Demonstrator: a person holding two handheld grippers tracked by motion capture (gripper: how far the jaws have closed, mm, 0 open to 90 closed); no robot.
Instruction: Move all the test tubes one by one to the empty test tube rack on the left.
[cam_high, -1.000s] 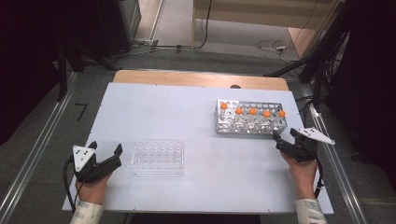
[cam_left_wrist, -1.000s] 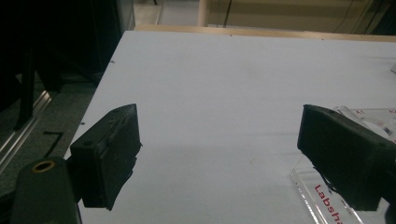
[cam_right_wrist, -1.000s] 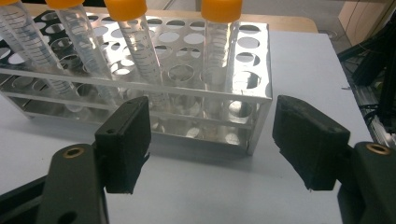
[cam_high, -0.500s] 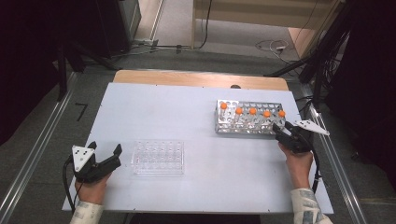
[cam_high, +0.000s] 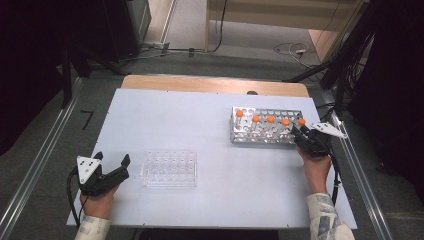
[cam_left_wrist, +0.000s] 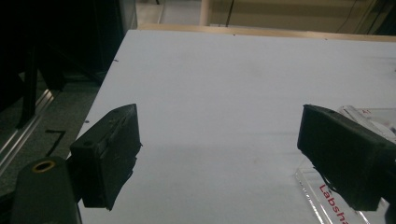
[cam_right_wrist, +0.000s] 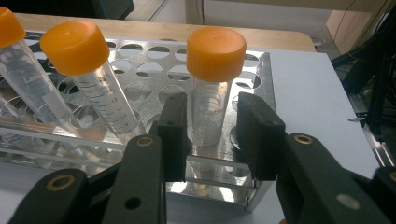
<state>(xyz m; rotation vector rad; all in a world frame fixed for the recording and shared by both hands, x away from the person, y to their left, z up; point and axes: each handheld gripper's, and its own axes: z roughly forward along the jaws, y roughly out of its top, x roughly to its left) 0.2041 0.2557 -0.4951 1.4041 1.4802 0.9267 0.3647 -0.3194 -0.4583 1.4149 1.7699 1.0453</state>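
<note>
At the right end of the pale work table (cam_high: 210, 125), the right gripper (cam_high: 301, 136) had reached the near right corner of a metal tube rack (cam_high: 265, 131), its jaws having just been closing around an orange-capped centrifuge tube (cam_right_wrist: 211, 93) that stood upright in the rack's corner hole. In the right gripper view, the two black jaws flanked the clear tube body below the cap at a narrow spacing; the left pad (cam_right_wrist: 173, 126) sat close against the tube wall, while a thin gap appeared to separate the right pad from it, so a firm grip could not be confirmed. A second capped tube (cam_right_wrist: 91, 79) leaned in the rack just beside it, and from above five orange caps lined the rack's near row. Well apart, at the table's near left corner, the left gripper (cam_high: 111, 167) rested in the person's hand with its jaws spread wide and nothing between them, just beside a clear plastic well plate (cam_high: 170, 168) whose edge showed red lettering in the left gripper view.
</note>
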